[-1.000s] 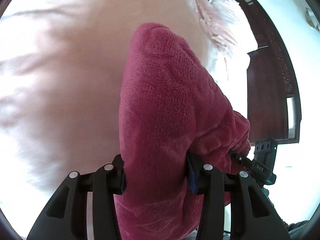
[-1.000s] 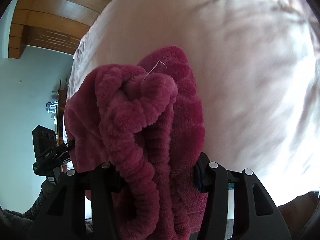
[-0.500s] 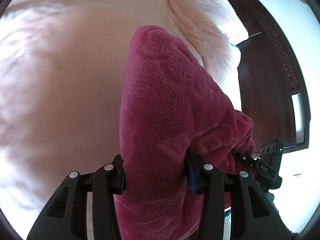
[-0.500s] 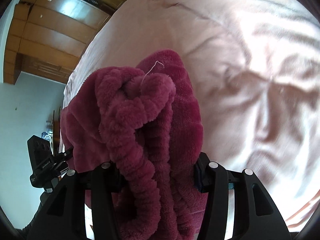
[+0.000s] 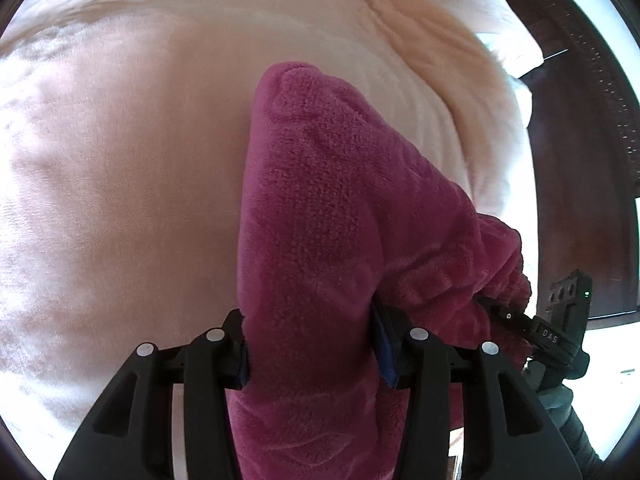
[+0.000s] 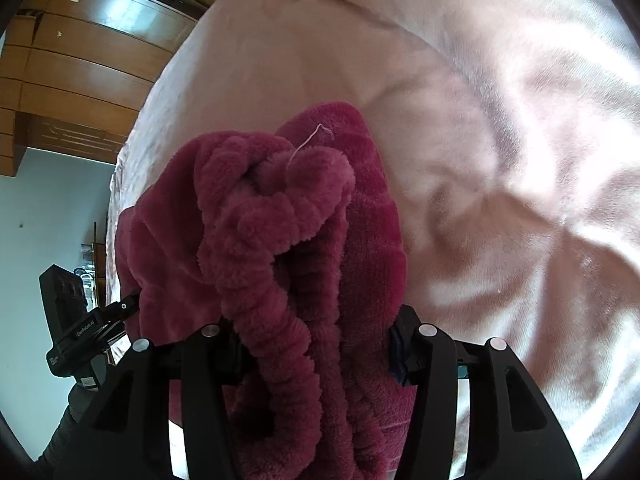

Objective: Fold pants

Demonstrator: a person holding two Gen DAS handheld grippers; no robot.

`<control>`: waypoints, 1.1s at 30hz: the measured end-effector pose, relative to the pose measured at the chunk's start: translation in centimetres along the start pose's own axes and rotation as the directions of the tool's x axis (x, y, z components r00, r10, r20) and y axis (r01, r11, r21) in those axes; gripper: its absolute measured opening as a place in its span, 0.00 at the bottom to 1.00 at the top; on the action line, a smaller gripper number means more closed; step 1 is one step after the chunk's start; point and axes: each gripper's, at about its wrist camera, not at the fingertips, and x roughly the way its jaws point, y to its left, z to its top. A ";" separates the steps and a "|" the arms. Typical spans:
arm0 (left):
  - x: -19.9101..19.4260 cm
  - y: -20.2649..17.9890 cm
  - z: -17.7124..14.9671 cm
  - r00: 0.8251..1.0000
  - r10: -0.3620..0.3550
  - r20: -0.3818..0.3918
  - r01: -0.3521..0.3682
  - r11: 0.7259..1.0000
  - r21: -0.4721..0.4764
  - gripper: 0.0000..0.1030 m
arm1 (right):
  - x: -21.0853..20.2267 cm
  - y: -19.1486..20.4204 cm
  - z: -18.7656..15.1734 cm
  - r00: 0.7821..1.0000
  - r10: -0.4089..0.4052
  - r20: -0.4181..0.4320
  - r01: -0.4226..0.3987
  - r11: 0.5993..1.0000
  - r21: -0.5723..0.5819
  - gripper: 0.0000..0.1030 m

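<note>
Crimson fleece, thick and plush: pants (image 5: 320, 220) bunched up and carried above the pink bed (image 5: 120, 160), no part of them seen lying on it. Clamped in the left hand-held gripper (image 5: 310, 344), with a smooth fold of cloth squeezed between both pads and bulging forward past the fingertips. Clamped likewise in the right hand-held gripper (image 6: 316, 344), there with the ribbed elastic waistband (image 6: 272, 280) twisted like a rope and looping out in front.

Seen from the left wrist, trails off to the right toward the other tool at the picture's edge; seen from the right wrist, trails off to the left the same way. So stretched sideways between the two grips, waistband end on the right, both hands close together and about level, neither plainly nearer the mattress. Legs probably hanging below and behind the fingers, though hidden from both cameras, so hard to say how they fall.

Bed spread out ahead of and beneath both tools, rumpled under the right one, smoother under the left, with a pillow (image 5: 440, 40) further off toward the headboard.

Likely next: lowering the bundle onto the open sheet and drawing the hands apart along that sideways line, so the cloth lands flat rather than heaped. Main risk: the twisted waistband staying twisted once down.
</note>
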 end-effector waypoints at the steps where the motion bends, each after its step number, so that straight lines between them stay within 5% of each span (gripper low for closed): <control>1: 0.1 0.0 -0.1 1.000 0.003 -0.001 -0.003 1.000 0.002 0.47 | 0.4 0.3 0.4 1.000 -0.002 -0.002 0.002 1.000 0.001 0.52; 8: 2.5 -3.0 2.4 0.999 0.053 -0.003 -0.053 0.999 0.012 0.57 | 2.4 2.6 3.8 1.000 -0.019 -0.016 0.019 1.000 0.008 0.57; 15: 1.5 -5.5 2.8 0.983 0.182 0.007 -0.182 0.979 0.088 0.61 | 1.8 4.1 3.5 0.997 -0.072 -0.005 0.071 0.997 -0.033 0.64; 19: -1.0 -6.5 2.1 0.960 0.265 0.090 -0.275 0.954 0.122 0.68 | -0.2 5.3 2.6 0.991 -0.117 0.066 0.121 0.991 -0.061 0.74; 23: -3.3 -7.8 0.9 0.924 0.342 0.171 -0.370 0.912 0.178 0.70 | -2.7 6.5 1.7 0.974 -0.169 0.151 0.182 0.980 -0.077 0.74; 26: -4.9 -9.5 0.0 0.899 0.373 0.231 -0.421 0.881 0.216 0.81 | -4.3 7.8 0.8 0.961 -0.192 0.200 0.213 0.973 -0.091 0.74; 33: -7.7 -12.1 -2.2 0.878 0.384 0.285 -0.457 0.849 0.264 0.87 | -8.0 11.4 -2.9 0.915 -0.218 0.341 0.265 0.959 -0.098 0.82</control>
